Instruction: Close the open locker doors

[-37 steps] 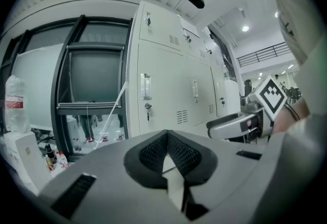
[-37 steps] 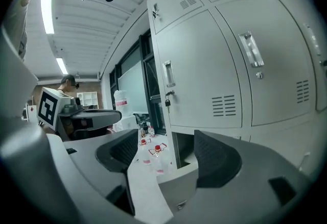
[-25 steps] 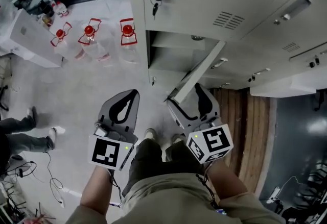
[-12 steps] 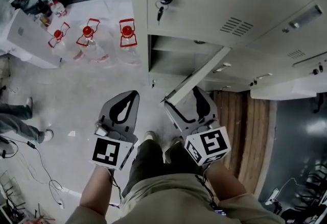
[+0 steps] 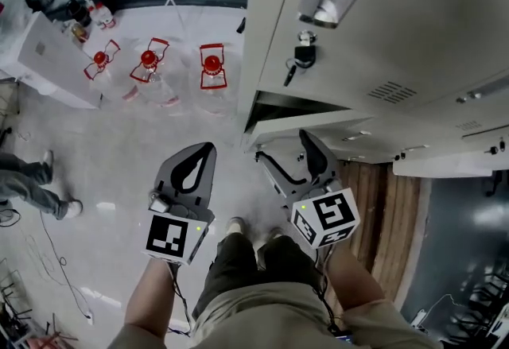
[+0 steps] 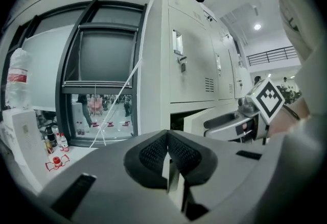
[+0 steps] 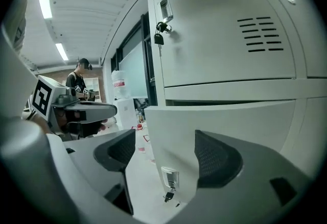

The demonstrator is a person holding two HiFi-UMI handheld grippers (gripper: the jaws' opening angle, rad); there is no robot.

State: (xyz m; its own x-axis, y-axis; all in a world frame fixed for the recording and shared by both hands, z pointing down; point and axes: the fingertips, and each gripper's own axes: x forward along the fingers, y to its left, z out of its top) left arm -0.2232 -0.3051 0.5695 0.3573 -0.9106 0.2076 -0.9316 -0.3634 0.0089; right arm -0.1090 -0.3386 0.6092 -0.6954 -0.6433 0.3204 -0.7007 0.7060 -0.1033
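**Looking down on a low locker door, almost shut**

A bank of pale grey lockers [image 5: 382, 37] fills the upper right of the head view. The door [image 5: 318, 131] of a low locker in the leftmost column stands slightly ajar, with a narrow dark gap showing above its top edge. In the right gripper view the door [image 7: 230, 121] is a plain grey panel with a small lock near its free edge and a key [image 7: 167, 195] hanging from it. The locker above is closed and has vent slots and its own hanging key [image 5: 301, 57].

The right gripper [image 5: 282, 147] reaches forward to the door's free edge. Its jaws are spread wide, and in the right gripper view [image 7: 163, 139] the edge of the door stands between them without being pinched. Whether either jaw touches the panel cannot be told.

The left gripper [image 5: 207, 150] is held level beside it, apart from the lockers, over the pale floor [image 5: 119, 157]. Its jaws are pressed together with nothing between them [image 6: 167, 139].

Both forearms extend from the bottom of the head view, either side of the person's legs. Clear bottles [image 5: 211, 69] with red caps stand on the floor left of the lockers.
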